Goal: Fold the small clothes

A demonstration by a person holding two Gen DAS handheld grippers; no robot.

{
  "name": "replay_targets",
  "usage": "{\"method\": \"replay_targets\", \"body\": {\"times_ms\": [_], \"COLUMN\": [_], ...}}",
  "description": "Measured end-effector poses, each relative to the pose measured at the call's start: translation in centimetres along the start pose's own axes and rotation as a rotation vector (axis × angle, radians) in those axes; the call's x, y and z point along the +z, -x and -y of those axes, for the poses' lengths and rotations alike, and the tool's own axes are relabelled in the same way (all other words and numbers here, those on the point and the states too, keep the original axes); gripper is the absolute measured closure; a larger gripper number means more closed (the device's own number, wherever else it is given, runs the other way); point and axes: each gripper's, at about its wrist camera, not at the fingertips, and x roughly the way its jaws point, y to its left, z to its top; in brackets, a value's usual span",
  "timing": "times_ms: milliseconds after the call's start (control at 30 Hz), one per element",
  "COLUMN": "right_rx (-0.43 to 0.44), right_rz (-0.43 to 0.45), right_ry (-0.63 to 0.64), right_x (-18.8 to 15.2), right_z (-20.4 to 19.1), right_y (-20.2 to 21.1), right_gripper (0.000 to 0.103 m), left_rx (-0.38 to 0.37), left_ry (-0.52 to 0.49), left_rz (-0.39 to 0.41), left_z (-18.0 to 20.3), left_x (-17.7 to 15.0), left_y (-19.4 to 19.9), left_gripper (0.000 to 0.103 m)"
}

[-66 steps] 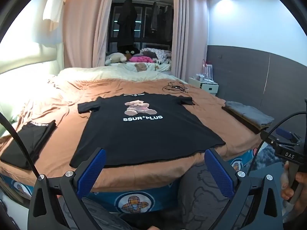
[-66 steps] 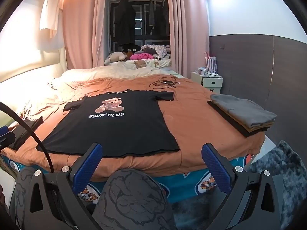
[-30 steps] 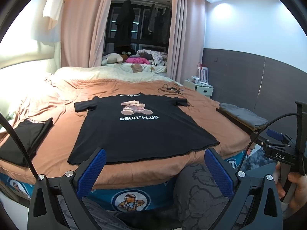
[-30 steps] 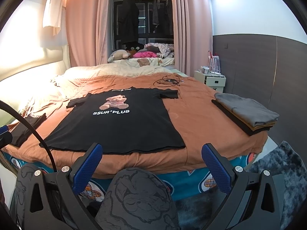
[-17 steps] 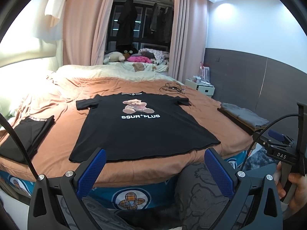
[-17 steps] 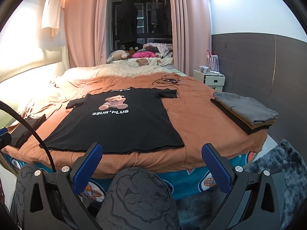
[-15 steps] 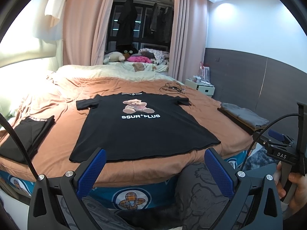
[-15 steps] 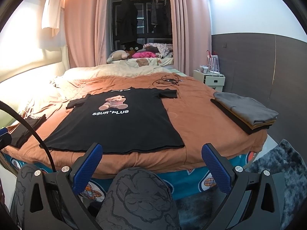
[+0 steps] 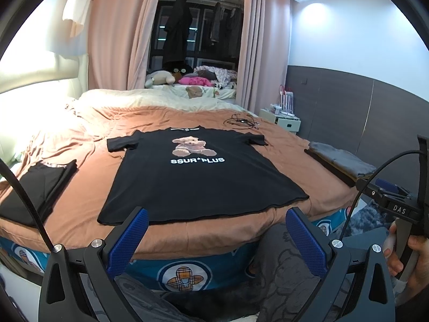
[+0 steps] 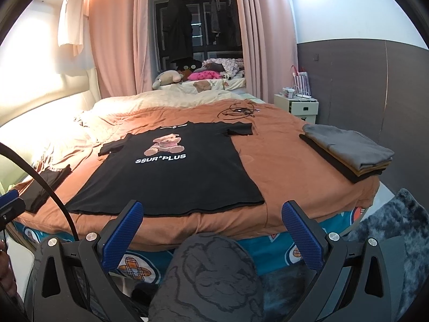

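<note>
A black T-shirt (image 9: 198, 177) (image 10: 174, 177) with a teddy bear print and white lettering lies flat, face up, on the brown bedspread (image 9: 80, 187) (image 10: 281, 166), hem toward me. My left gripper (image 9: 215, 228) is open and held short of the hem, above the bed's near edge. My right gripper (image 10: 213, 222) is open too, also short of the hem, with nothing between its blue pads (image 10: 297, 230). In the left wrist view the right gripper's handle (image 9: 399, 209) shows at the right edge, held by a hand.
A folded black garment (image 9: 34, 187) (image 10: 45, 185) lies at the bed's left side. A stack of folded grey and dark clothes (image 10: 348, 150) (image 9: 340, 161) sits at the right edge. Cables (image 10: 238, 111) lie beyond the collar. A person's knees (image 10: 211, 276) are below the grippers. A nightstand (image 10: 297, 104) stands right.
Both views shifted slightly over the last two seconds as the grippers drifted a little; both stayed open and off the shirt. The shirt has not moved.
</note>
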Motion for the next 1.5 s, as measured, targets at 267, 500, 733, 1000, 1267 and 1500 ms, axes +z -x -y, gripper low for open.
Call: {"method": "replay_targets", "body": {"times_ms": [267,500,733,1000,1267,1500], "right_rx": [-0.010,-0.020,-0.021,-0.015,0.007,0.084], "right_rz": [-0.011,-0.030,-0.052,-0.069,-0.095,-0.159], "right_ry": [0.013,0.017,0.011,0.020,0.045,0.049], "right_x": [0.6,1.3,1.5,2.2,3.4,5.6], "right_z": [-0.3,-0.6,-0.9,-1.1,-1.7,-2.5], "right_y": [-0.9,-2.5,-4.0,-5.4,-8.8,-13.7], "right_gripper": [0.000,0.000,0.000,0.000,0.000,0.000], "left_rx": [0.001,0.007,0.021,0.031,0.052,0.086], "left_ry": [0.018,0.053,0.062,0.060,0.069,0.102], "left_rz": [-0.006,-0.021,-0.044,-0.054,-0.070,-0.104], "left_z": [-1.0,-2.5,-3.1,-3.5,-5.1,-8.7], "left_x": [0.3,0.7,1.0,1.5,2.7,4.6], "left_y": [-0.8,-2.5,-4.2,-5.7,-8.4,-12.8], "left_gripper": [0.000,0.000,0.000,0.000,0.000,0.000]}}
